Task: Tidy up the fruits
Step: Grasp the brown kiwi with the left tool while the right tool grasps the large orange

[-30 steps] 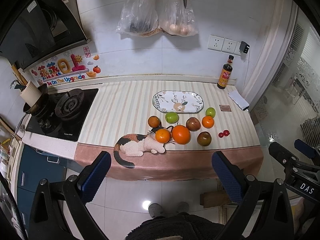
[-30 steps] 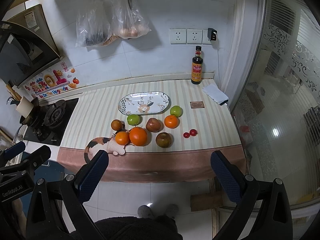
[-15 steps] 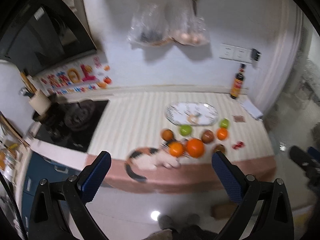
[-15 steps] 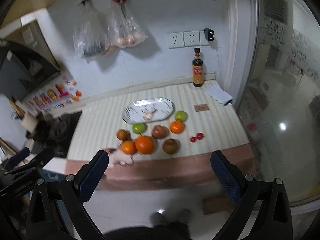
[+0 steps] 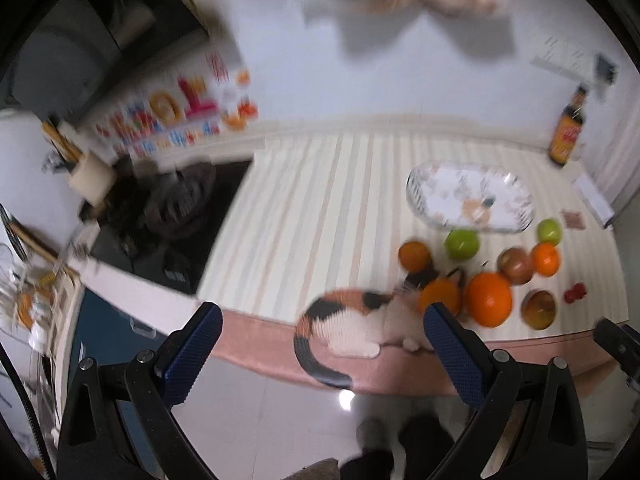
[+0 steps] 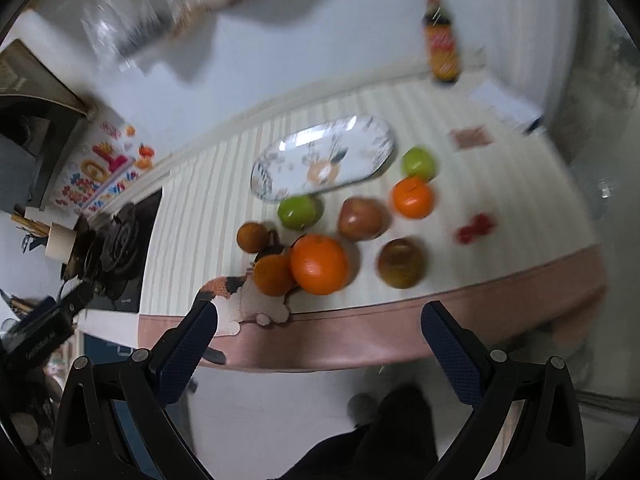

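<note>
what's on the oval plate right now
No fruit lies on the oval plate; only its printed pattern shows, blurred by motion. The green apple sits on the counter at its near rim; whether they touch is unclear. The counter under the plate is hidden.

Both views show heavy motion blur beyond the grippers; only the left gripper [image 5: 322, 334] and right gripper [image 6: 318, 330] are sharp. Illumination is even and indoor. Fisheye distortion curves the edges, with black vignetted corners.

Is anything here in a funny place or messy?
Yes: the calico cat toy lies at the counter's front edge, its tail hanging over. All the fruit sits on the striped cloth, while the patterned oval plate holds none.
</note>
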### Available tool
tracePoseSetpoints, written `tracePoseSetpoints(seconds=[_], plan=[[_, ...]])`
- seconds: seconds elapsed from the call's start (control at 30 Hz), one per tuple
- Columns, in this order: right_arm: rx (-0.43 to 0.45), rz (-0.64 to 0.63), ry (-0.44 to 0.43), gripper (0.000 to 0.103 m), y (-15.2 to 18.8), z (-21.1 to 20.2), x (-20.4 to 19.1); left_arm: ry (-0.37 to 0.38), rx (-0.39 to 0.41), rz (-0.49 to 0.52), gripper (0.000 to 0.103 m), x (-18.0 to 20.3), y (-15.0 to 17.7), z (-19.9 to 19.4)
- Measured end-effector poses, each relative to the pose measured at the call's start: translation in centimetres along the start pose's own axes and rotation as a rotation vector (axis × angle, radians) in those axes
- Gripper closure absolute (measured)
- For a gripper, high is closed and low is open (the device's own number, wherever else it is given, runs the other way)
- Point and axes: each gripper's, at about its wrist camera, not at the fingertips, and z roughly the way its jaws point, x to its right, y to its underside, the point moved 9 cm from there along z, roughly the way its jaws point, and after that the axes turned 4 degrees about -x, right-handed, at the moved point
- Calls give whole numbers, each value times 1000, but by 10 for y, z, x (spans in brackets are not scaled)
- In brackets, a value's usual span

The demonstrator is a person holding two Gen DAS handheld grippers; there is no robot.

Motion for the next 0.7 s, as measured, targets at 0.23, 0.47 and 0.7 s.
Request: tracePoseSetpoints(seconds=[0.23, 0.47, 0.7], plan=[[-249, -8, -37, 8, -35, 148, 8, 19, -241, -118, 0, 4, -1, 96], [-378, -84, -2, 16, -40, 211, 5, 161, -456, -196, 1, 45, -21, 172], [-441, -101, -32, 19, -37, 224, 4, 296, -589, -214, 8, 94, -40, 223]])
